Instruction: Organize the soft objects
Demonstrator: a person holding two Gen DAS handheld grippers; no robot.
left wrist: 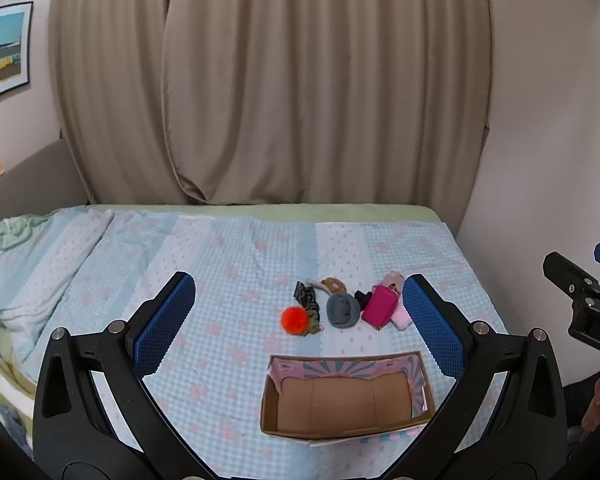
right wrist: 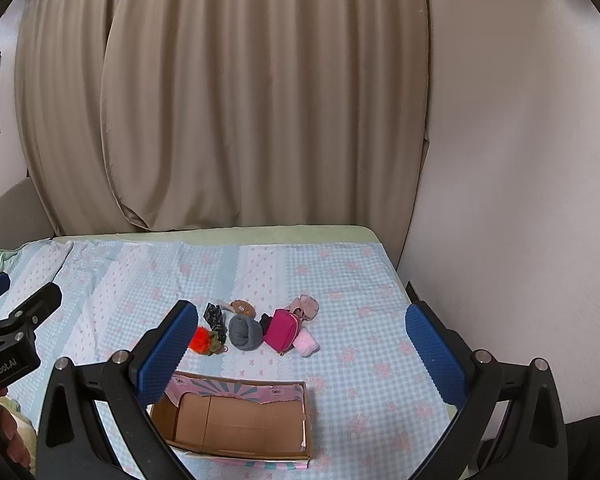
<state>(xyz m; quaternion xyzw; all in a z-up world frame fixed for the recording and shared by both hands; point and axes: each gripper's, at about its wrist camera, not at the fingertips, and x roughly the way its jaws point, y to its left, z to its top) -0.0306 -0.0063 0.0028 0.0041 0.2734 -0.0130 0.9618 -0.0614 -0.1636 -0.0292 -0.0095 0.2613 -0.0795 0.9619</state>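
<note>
A row of soft objects lies on the bed: an orange pompom (left wrist: 293, 319) (right wrist: 200, 340), a dark patterned cloth (left wrist: 307, 296) (right wrist: 213, 316), a brown plush (left wrist: 333, 285) (right wrist: 243, 308), a grey knit hat (left wrist: 342, 310) (right wrist: 245, 332), a magenta pouch (left wrist: 380, 305) (right wrist: 283, 330) and pink soft items (left wrist: 400, 318) (right wrist: 307, 343). An empty cardboard box (left wrist: 346, 400) (right wrist: 235, 420) sits in front of them. My left gripper (left wrist: 300, 320) is open and empty, held above the bed. My right gripper (right wrist: 297, 354) is open and empty too.
The bed has a light blue checked cover (left wrist: 227, 248) (right wrist: 340, 272). Beige curtains (left wrist: 267, 80) hang behind it; a wall (right wrist: 520, 160) borders the bed's right side. A rumpled blanket (left wrist: 27, 264) lies at the left. The right gripper's body (left wrist: 588, 300) shows at the right edge of the left wrist view.
</note>
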